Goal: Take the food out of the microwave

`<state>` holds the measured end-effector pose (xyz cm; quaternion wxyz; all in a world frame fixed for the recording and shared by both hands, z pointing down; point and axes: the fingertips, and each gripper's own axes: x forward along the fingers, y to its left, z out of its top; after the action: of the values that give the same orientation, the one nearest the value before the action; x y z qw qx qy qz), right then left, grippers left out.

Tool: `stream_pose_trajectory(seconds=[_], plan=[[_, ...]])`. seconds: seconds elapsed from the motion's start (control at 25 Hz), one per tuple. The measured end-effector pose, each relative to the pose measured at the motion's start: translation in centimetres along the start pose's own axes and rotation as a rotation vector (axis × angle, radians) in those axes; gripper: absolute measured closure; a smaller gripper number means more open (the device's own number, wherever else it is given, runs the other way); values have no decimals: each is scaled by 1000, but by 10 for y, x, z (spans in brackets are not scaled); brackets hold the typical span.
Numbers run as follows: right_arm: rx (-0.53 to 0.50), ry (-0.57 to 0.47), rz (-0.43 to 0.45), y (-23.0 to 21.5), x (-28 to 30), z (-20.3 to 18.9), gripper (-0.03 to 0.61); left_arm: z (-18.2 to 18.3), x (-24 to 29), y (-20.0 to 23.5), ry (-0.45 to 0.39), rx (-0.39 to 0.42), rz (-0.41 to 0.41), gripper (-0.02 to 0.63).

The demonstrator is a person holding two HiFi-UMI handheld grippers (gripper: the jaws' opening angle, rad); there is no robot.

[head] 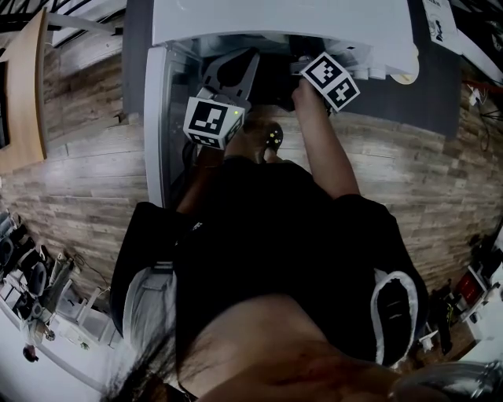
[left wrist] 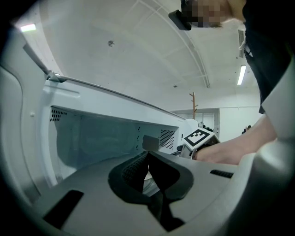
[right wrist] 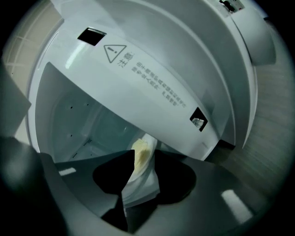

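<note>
The white microwave (head: 283,23) stands open, its door (head: 155,118) swung out to the left. In the right gripper view a white plate (right wrist: 140,186) carrying pale yellow food (right wrist: 140,154) sits just inside the cavity. My right gripper (right wrist: 144,150) is open, with the plate and food showing between its wide-set jaws. In the head view the right gripper (head: 302,67) reaches into the dark opening. My left gripper (left wrist: 147,156) is shut with nothing in it and points level at the cavity (left wrist: 106,138). It sits left of the right one in the head view (head: 228,74).
The microwave's upper frame with a warning label (right wrist: 147,73) hangs close above the right gripper. The door's inner edge (left wrist: 50,76) is close on the left gripper's left. The wood-plank floor (head: 78,180) has clutter (head: 39,290) at the lower left and lower right.
</note>
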<state>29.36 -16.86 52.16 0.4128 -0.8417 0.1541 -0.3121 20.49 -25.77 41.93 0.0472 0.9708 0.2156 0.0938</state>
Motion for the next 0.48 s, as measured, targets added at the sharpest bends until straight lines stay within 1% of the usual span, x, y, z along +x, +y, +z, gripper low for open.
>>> stream_pose_trajectory(seconds=[0.16, 0.32, 0.48], plan=[[-11, -8, -27, -6, 1, 0, 523, -1, -2, 3, 1, 3, 10, 606], [14, -27, -18, -8, 0, 2, 533, -2, -2, 6, 3, 4, 17, 606], [86, -50, 3, -11, -6, 1, 541, -2, -2, 7, 7, 0, 20, 606]])
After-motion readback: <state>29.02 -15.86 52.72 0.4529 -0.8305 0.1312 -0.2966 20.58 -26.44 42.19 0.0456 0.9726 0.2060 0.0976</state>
